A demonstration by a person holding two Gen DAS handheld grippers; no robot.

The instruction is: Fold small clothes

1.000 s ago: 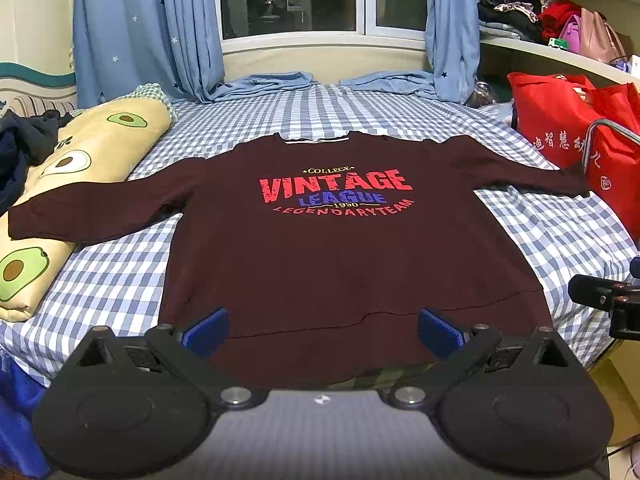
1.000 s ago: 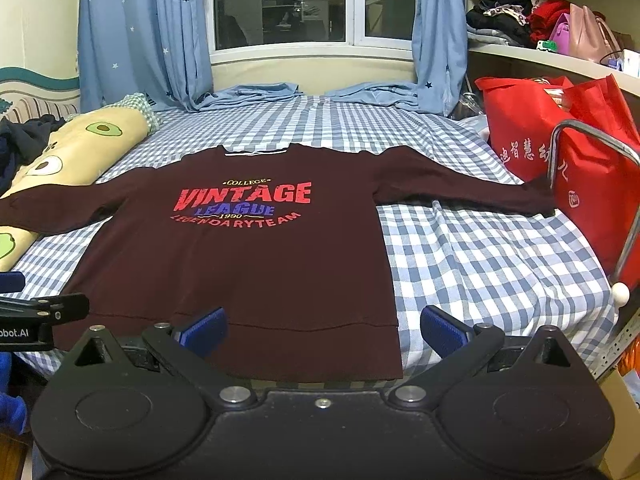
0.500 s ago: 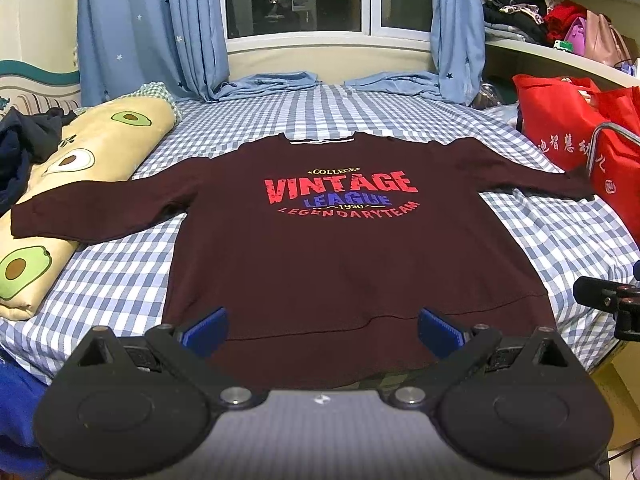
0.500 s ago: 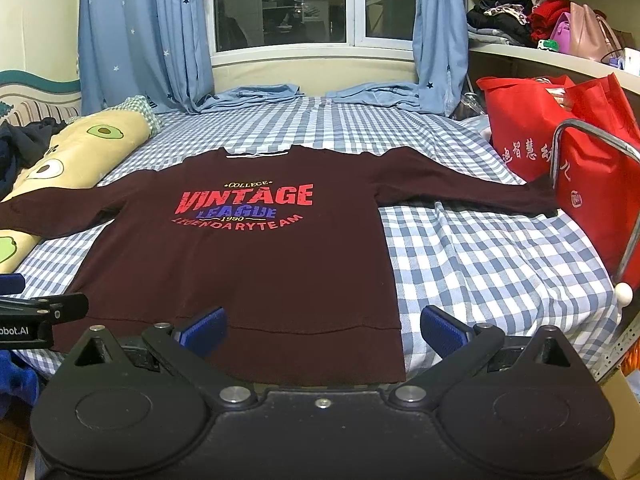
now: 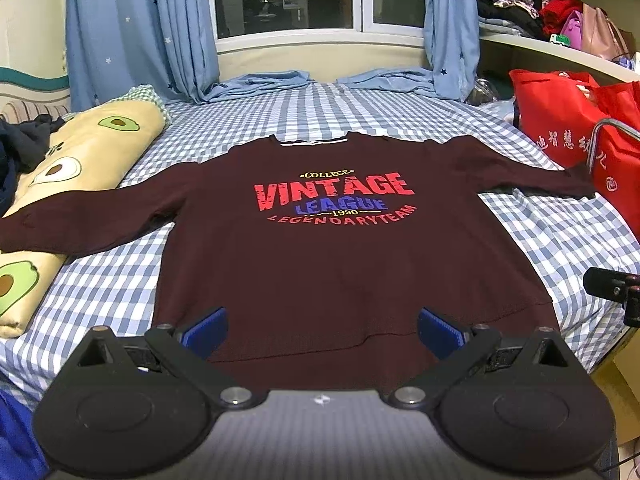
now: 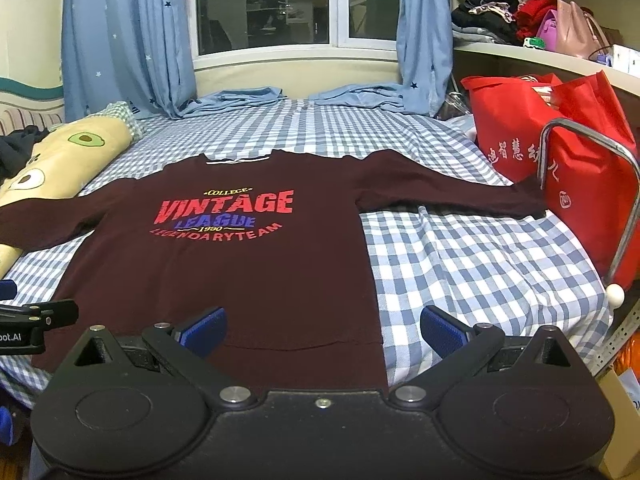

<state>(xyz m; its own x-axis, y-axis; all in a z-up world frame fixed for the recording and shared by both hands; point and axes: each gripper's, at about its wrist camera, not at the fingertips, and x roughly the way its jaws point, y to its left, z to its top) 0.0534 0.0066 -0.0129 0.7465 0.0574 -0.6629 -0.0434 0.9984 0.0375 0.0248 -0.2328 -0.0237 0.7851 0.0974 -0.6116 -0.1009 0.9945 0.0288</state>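
A dark maroon sweatshirt (image 5: pixel 320 264) (image 6: pixel 240 272) printed "VINTAGE LEAGUE" lies flat and face up on the blue checked bed (image 5: pixel 360 108), both sleeves spread out sideways. My left gripper (image 5: pixel 320 330) hovers open over the middle of the hem, nothing between its blue pads. My right gripper (image 6: pixel 322 330) is open too, above the sweatshirt's lower right corner and the bare sheet beside it. Each view catches the other gripper's black body at its edge.
An avocado-print bolster (image 5: pixel 72 160) lies along the left side, under the left sleeve. Red shopping bags (image 6: pixel 560 152) and a metal rail (image 6: pixel 624 200) stand at the right edge of the bed. Blue curtains (image 5: pixel 140 28) and a window are at the far end.
Both grippers have drifted slightly back and up, so the sweatshirt sits a little lower and smaller in view. The jaws stay open and the sweatshirt has not moved.
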